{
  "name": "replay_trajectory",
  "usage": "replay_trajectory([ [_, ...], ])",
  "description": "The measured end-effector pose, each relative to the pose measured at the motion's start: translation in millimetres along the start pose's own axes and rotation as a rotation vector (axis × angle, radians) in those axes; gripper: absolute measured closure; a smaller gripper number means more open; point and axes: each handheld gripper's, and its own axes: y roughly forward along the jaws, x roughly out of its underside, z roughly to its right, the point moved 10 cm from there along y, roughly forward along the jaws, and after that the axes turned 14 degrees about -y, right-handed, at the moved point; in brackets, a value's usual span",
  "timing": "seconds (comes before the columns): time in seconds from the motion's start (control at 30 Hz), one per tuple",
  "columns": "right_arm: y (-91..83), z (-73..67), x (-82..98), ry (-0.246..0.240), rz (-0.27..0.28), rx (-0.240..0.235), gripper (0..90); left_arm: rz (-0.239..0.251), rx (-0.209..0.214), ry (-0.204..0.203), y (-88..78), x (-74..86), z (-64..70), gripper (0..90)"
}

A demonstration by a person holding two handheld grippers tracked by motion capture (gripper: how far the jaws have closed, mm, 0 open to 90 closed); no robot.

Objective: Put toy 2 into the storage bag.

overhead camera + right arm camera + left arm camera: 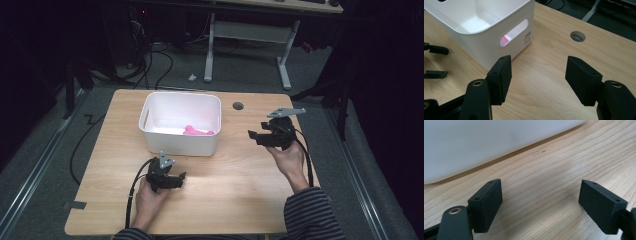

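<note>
White plastic bin [181,123] on a pale wood-grain counter [240,185], with an empty claw on either side of it.

Smooth, rounded-cornered and fitted with slot handles, the bin sits near the counter's far edge, left of a round cable hole [238,106]; a soft pink thing [197,131] lies on its floor against the near-right wall and shows pink through the handle slot [513,32]. Left claw [176,180] rests near the counter's near edge, just in front of the bin, its blocky matte-black jaws spread wide over bare grain. Right claw [256,136] hangs by the right edge, aimed at the bin, jaws parted with nothing between them.
</note>
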Motion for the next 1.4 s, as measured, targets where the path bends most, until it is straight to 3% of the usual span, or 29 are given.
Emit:
replay_trajectory([
  [0.23, -9.9, 12.3, 29.7, 0.046, -0.012, 0.034, 39.3, 0.0, 0.0, 0.0, 0.0, 0.0, 0.0, 19.4],
  [0.33, -11.1, 13.6, 42.2, 0.061, -0.022, 0.043, 39.8, 0.001, 0.0, -0.001, 0.0, -0.1, 0.0, 19.4],
  [0.4, -10.8, 14.9, 51.3, 0.062, -0.032, 0.075, 40.4, 0.001, 0.0, -0.001, 0.0, -0.1, 0.1, 19.4],
  [0.5, -6.6, 11.9, 64.9, 0.072, -0.045, 0.068, 40.6, 0.001, 0.0, -0.001, 0.0, 0.0, 0.1, 19.4],
  [0.6, 1.3, 9.1, 80.9, 0.071, -0.072, 0.082, 40.6, 0.0, 0.0, -0.001, 0.0, -0.1, 0.0, 19.4],
  [0.9, 40.0, -2.2, 138.7, 0.147, -0.121, 0.057, 39.0, 0.001, -0.001, -0.001, 0.0, -0.1, 0.0, 19.4],
  [1.03, 53.4, -4.3, 158.5, 0.144, -0.155, 0.085, 37.3, 0.001, 0.0, 0.0, 0.0, -0.1, 0.0, 19.4],
  [1.23, 56.8, -7.9, 161.6, 0.1, -0.087, 0.125, 33.1, 0.001, -0.001, -0.001, 0.0, 0.1, 0.1, 19.4],
  [1.4, 56.2, -10.4, 162.1, 0.095, -0.088, 0.118, 30.0, 0.0, -0.001, -0.001, -0.1, 0.1, 0.0, 19.4],
])
